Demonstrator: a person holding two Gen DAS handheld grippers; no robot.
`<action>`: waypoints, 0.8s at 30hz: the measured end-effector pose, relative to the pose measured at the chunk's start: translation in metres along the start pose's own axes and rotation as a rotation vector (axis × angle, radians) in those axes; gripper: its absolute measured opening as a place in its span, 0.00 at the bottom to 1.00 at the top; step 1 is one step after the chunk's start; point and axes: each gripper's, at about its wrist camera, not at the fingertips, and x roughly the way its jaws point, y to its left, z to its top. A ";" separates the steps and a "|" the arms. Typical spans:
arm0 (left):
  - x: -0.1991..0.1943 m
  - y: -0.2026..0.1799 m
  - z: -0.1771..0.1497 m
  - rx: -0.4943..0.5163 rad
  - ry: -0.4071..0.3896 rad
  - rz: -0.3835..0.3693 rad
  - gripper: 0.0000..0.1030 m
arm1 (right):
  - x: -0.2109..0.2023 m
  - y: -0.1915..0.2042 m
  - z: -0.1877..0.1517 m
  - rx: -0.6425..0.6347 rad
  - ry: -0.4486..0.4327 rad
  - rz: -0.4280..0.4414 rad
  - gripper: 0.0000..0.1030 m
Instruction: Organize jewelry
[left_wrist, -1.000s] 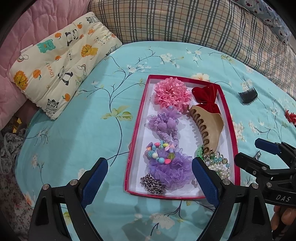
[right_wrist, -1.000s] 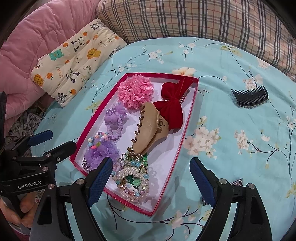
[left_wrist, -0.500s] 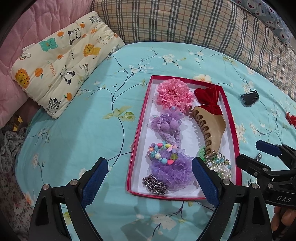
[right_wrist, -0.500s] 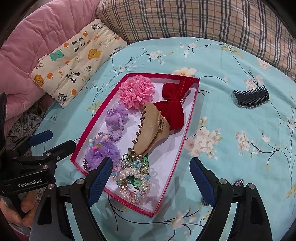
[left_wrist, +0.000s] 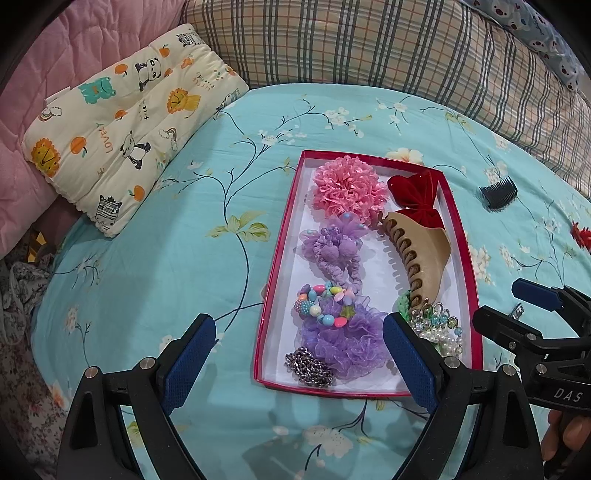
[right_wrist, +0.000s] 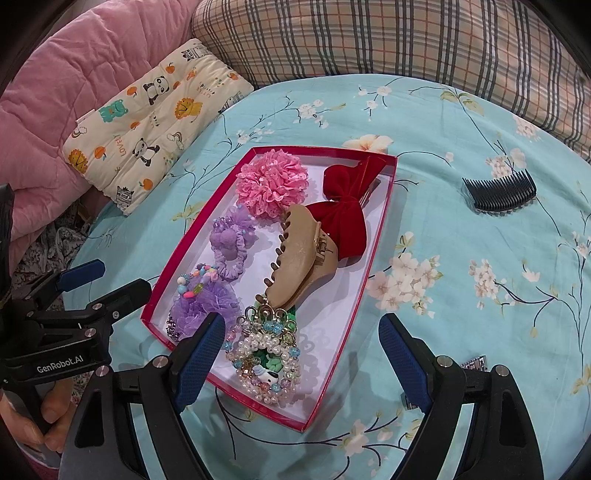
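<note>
Basically both tools are spread wide w/ nothing in them: left tool (left_wrist: 299, 363) hovers over the near end of the red tray (left_wrist: 275, 266), right tool (right_wrist: 303, 360) over the tray's near right corner

Most of the jewelry is already in the tray on the bed: pink flower scrunchie (left_wrist: 349, 190), red velvet bow (left_wrist: 417, 197), tan claw clip (left_wrist: 419, 258), purple scrunchies, bead bracelet (left_wrist: 321, 304), metal chain (left_wrist: 308, 365), pearl-and-crystal piece (right_wrist: 264, 354). Left outside on the sheet: black comb (right_wrist: 498, 192), well apart to the right; a small red item (left_wrist: 580, 234) at the edge of the left view; tiny metal clip (right_wrist: 474, 363) just beside the right tool

Handling, my guess: the comb is light, stiff plastic, and lies flat on soft bedding, so it may sink if pressed; best taken across the solid spine, not the teeth, which look thin enough to bend or snap. Metal clip is small and prob slippery, so pinch across its width. Scrunchies are soft and squash, easy anywhere. Pearl piece looks fragile, strands could snag

Writing: "GenRobot.AI" on the left tool's body as seen from the right view, "DAS" on the right tool's body, "LOVELY" on the cartoon pillow (left_wrist: 122, 125)
</note>
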 end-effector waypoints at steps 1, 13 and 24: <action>0.000 0.000 0.000 0.000 0.000 -0.001 0.90 | 0.000 0.000 0.000 0.000 0.000 0.000 0.84; -0.001 0.000 0.000 -0.002 0.003 0.002 0.90 | 0.000 0.000 0.000 0.000 0.000 0.000 0.84; -0.001 0.000 0.000 -0.003 0.002 0.002 0.90 | -0.001 -0.001 -0.001 0.002 -0.002 0.002 0.84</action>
